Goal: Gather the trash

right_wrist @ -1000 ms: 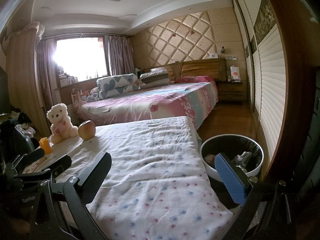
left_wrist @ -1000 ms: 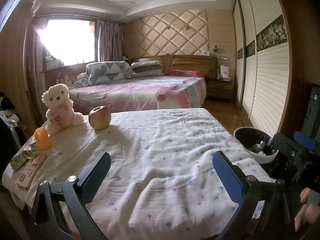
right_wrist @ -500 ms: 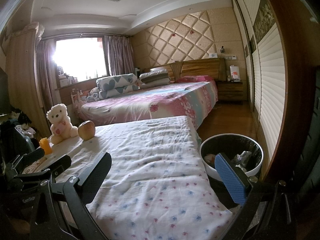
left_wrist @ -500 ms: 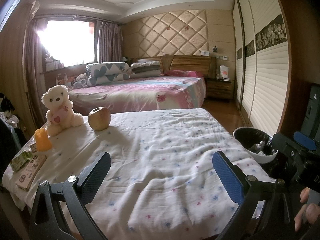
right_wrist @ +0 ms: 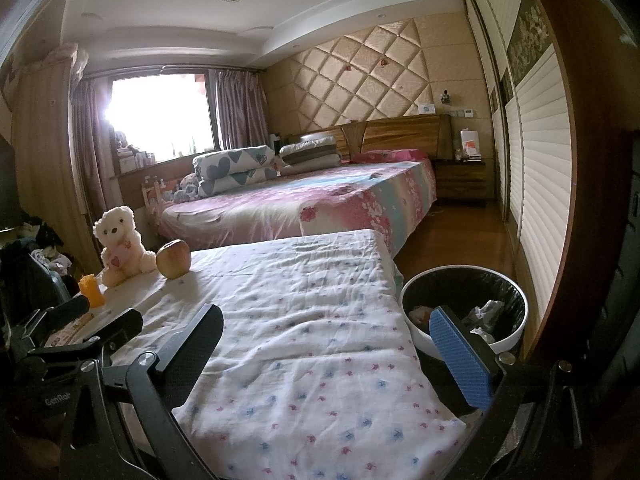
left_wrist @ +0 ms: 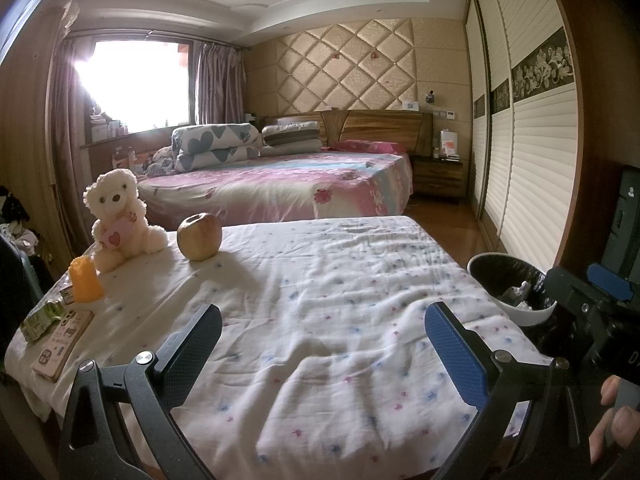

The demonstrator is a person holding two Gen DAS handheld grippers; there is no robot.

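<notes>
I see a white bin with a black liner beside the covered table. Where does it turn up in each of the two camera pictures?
Left wrist view: the trash bin sits at the right edge, partly hidden behind the other gripper.
Right wrist view: the bin is at lower right, past the table's corner, with crumpled trash inside.
Shared landmark: the apple beside the white teddy bear.

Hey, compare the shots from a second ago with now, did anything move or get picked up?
Nothing visibly changed. Both the left gripper and right gripper hang over the cloth-covered table with jaws open and empty. The apple, teddy bear, orange cup and trash bin sit where they were.
</notes>
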